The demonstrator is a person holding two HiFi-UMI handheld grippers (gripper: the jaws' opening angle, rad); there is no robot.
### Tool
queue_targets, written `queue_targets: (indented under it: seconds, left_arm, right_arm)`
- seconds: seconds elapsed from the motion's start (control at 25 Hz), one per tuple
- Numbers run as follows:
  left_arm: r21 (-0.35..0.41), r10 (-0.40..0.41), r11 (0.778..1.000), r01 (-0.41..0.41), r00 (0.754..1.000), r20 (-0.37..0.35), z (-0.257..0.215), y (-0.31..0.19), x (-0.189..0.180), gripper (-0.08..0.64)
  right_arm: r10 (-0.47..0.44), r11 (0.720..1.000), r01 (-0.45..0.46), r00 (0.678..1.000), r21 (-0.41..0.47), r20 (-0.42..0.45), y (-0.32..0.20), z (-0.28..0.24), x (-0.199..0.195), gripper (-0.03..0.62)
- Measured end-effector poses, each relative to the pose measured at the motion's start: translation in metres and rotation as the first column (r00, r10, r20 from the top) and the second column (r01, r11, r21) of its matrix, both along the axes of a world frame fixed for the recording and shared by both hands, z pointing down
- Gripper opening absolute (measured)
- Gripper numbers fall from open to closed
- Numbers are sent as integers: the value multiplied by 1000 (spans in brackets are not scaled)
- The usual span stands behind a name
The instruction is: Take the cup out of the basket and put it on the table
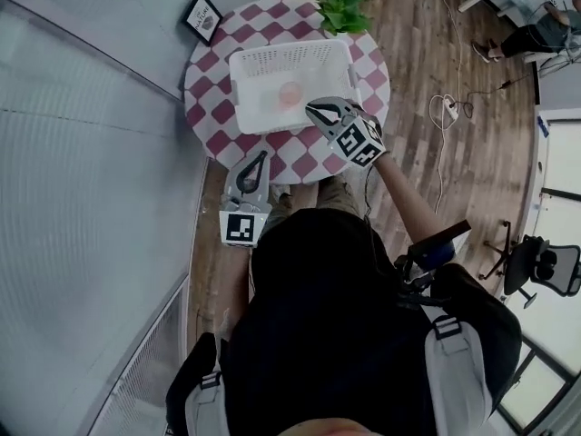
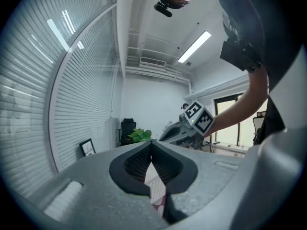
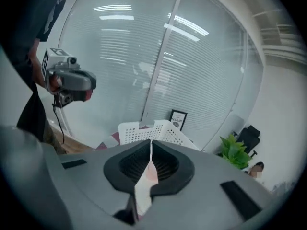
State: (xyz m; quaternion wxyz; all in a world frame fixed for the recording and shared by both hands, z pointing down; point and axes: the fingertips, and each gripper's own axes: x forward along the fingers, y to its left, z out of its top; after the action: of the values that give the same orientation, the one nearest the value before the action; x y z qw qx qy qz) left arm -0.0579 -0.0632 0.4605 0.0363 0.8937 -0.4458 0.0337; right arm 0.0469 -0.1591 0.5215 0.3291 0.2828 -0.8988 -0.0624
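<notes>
A round surface covered in a red-and-white checked cloth (image 1: 218,107) sits in the upper middle of the head view. On it stands a white perforated plastic basket (image 1: 272,71). The pale pink cup (image 1: 289,94) lies inside the basket, a little right of its middle. The view is too small to show whether it stands upright.

The right hand-held gripper (image 1: 320,112) is just at the basket's lower right corner, tips pointing up-left toward the cup. The head view does not show whether it touches the rim. In the right gripper view its jaws (image 3: 151,145) meet at the tips with nothing clamped between them. The basket (image 3: 153,131) rises just beyond them.

The left hand-held gripper (image 1: 259,163) is at the lower edge of the surface, below the basket and apart from it. In the left gripper view its jaws (image 2: 151,145) are also together at the tips and hold nothing.

A leafy green potted plant (image 1: 342,3) is at the top edge of the surface. A small black-framed picture (image 1: 202,16) leans at its upper left.
</notes>
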Motion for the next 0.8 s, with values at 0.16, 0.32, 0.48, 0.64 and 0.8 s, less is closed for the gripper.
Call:
queue_targets:
  seconds: [0.16, 0.32, 0.48, 0.64, 0.8]
  left_arm:
    - [-20, -119, 993, 120, 992, 42, 8, -6, -41, 5]
    - [-45, -212, 976, 214, 976, 40, 4, 2, -66, 5]
    - [-60, -255, 964, 259, 964, 69, 9, 10, -84, 5]
    - [-87, -298, 950, 301, 953, 52, 15, 18, -98, 6]
    - [-102, -329, 938, 332, 943, 48, 18, 22, -107, 5]
  right_arm:
    - [-144, 988, 133, 979, -78, -143, -32, 50, -14, 15]
    - [-235, 969, 200, 932, -147, -277, -53, 102, -13, 15]
    - [-344, 934, 273, 867, -232, -361, -55, 144, -19, 18]
    - [-417, 885, 287, 839, -366, -349, -47, 167, -24, 114]
    - [-445, 880, 306, 797, -362, -409, -53, 172, -25, 115]
